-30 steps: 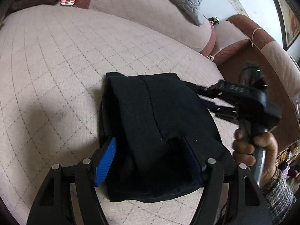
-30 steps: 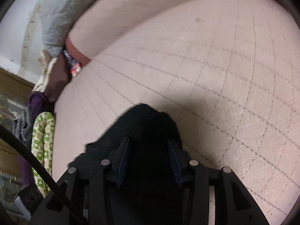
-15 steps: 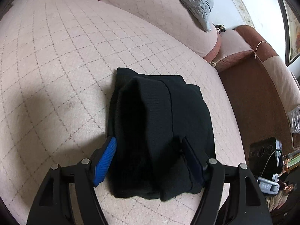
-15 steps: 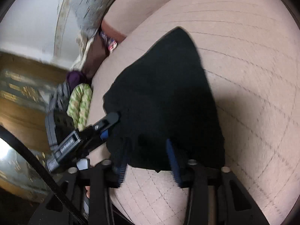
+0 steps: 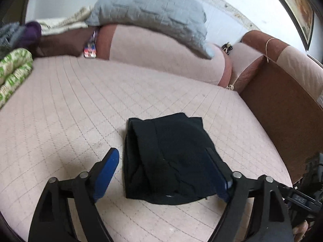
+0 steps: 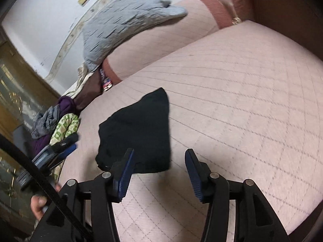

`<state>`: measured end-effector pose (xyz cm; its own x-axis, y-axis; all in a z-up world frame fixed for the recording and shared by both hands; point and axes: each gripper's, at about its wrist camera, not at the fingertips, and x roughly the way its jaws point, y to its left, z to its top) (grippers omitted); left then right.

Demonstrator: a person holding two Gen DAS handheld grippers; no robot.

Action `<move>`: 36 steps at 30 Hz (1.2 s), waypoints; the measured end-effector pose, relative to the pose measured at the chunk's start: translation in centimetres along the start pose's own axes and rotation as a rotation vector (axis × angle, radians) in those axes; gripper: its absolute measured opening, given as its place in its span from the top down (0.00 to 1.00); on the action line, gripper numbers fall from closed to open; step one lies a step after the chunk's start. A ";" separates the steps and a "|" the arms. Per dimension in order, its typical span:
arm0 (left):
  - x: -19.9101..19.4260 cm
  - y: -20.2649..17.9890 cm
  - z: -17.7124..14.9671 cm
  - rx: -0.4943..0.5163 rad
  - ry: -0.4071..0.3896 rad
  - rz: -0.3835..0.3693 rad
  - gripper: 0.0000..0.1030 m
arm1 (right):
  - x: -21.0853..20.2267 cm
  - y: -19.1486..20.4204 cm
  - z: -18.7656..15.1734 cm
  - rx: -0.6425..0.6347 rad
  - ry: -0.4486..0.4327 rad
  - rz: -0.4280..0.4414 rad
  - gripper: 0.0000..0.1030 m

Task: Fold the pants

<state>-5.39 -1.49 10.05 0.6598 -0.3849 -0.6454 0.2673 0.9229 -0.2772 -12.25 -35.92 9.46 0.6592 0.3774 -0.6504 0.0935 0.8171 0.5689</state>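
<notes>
a: so, where do the folded black pants lie?

b: on the pale pink quilted sofa seat, folded into a compact, roughly square bundle with a thick rolled edge on its left side in the left wrist view. in the right wrist view the same bundle sits flat on the seat, ahead of the fingers and to their left.

a: and the left gripper?

b: its blue-padded fingers are spread wide, one on each side of the bundle's near end. they grip nothing; the left pad stands clear of the fabric, while the right one is seen against the dark cloth, and contact there cannot be told.

a: the right gripper?

b: also parted, with bare seat showing between its pads. the left pad overlaps the bundle's near edge in the picture, but nothing is clamped.

a: what else is around?

b: a grey quilted pillow rests on the pink backrest. a green-and-white patterned cloth and a purple garment are heaped at the seat's left end. a brown armrest closes the right side.
</notes>
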 end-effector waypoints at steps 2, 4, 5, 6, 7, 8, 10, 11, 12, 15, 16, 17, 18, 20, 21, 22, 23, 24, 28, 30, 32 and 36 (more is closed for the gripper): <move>-0.7 -0.6 -0.3 0.013 -0.015 0.011 0.18 | 0.1 -0.3 -0.1 0.012 0.007 0.014 0.46; -1.2 -1.1 -0.5 0.026 -0.016 0.011 0.18 | 0.2 0.0 -0.2 0.005 0.006 0.011 0.45; -1.3 -1.3 -0.6 0.033 -0.017 0.013 0.18 | 0.3 0.3 -0.3 -0.003 0.004 0.007 0.43; -1.4 -1.5 -0.7 0.040 -0.018 0.015 0.18 | 0.3 0.4 -0.4 -0.012 0.003 0.002 0.42; -1.4 -1.6 -0.8 0.047 -0.019 0.020 0.18 | 0.7 0.8 -0.3 -0.018 0.002 -0.002 0.41; -1.4 -1.8 -0.8 0.051 -0.019 0.023 0.18 | 0.7 0.8 -0.5 -0.022 0.000 -0.006 0.40; -1.3 -2.0 -0.9 0.057 -0.016 0.020 0.18 | 0.9 1.0 -0.7 -0.029 0.003 -0.017 0.40; -1.2 -2.0 -1.0 0.057 -0.014 0.018 0.18 | 1.0 1.0 -0.8 -0.031 0.007 -0.022 0.40; -1.1 -1.9 -1.0 0.058 -0.010 0.017 0.18 | 1.2 0.9 -0.8 -0.030 0.014 -0.028 0.40; -0.7 -1.5 -1.2 0.049 0.006 0.015 0.18 | 1.7 0.9 -1.0 -0.027 0.027 -0.040 0.40; -0.5 -1.2 -1.2 0.039 0.015 0.013 0.18 | 1.9 0.9 -1.1 -0.028 0.030 -0.044 0.40; -0.3 -0.8 -1.2 0.026 0.022 0.012 0.18 | 2.0 1.0 -1.1 -0.031 0.034 -0.048 0.40; -0.1 -0.5 -1.2 0.014 0.029 0.012 0.18 | 2.2 1.0 -1.1 -0.035 0.038 -0.053 0.40; 0.5 0.1 -1.0 -0.006 0.049 0.013 0.18 | 2.5 1.2 -1.2 -0.044 0.050 -0.064 0.40; 0.8 0.4 -0.7 -0.010 0.059 0.012 0.18 | 2.5 1.3 -1.2 -0.050 0.053 -0.071 0.40; 1.2 0.5 -0.3 -0.011 0.069 0.009 0.18 | 2.5 1.5 -1.0 -0.058 0.055 -0.078 0.40; 1.4 0.5 0.0 -0.010 0.076 0.010 0.18 | 2.5 1.6 -0.7 -0.069 0.054 -0.087 0.40; 1.8 0.6 0.6 -0.007 0.086 0.013 0.18 | 2.3 1.9 -0.3 -0.081 0.046 -0.095 0.40; 2.9 0.9 2.5 -0.024 0.111 0.025 0.18 | 1.6 2.9 2.2 -0.123 0.004 -0.126 0.36; 3.5 1.4 3.2 -0.048 0.127 0.027 0.18 | 1.6 3.3 3.8 -0.135 -0.015 -0.144 0.35; 3.8 2.3 3.9 -0.082 0.129 0.044 0.18 | 1.8 3.5 5.2 -0.135 -0.023 -0.137 0.35; 4.2 3.8 4.1 -0.104 0.111 0.103 0.18 | 3.3 3.9 7.5 -0.157 -0.024 -0.148 0.35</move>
<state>1.29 0.39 9.23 0.5965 -0.2926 -0.7474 0.1242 0.9536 -0.2742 -4.11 -34.75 13.36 0.6646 0.2396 -0.7077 0.0746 0.9212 0.3819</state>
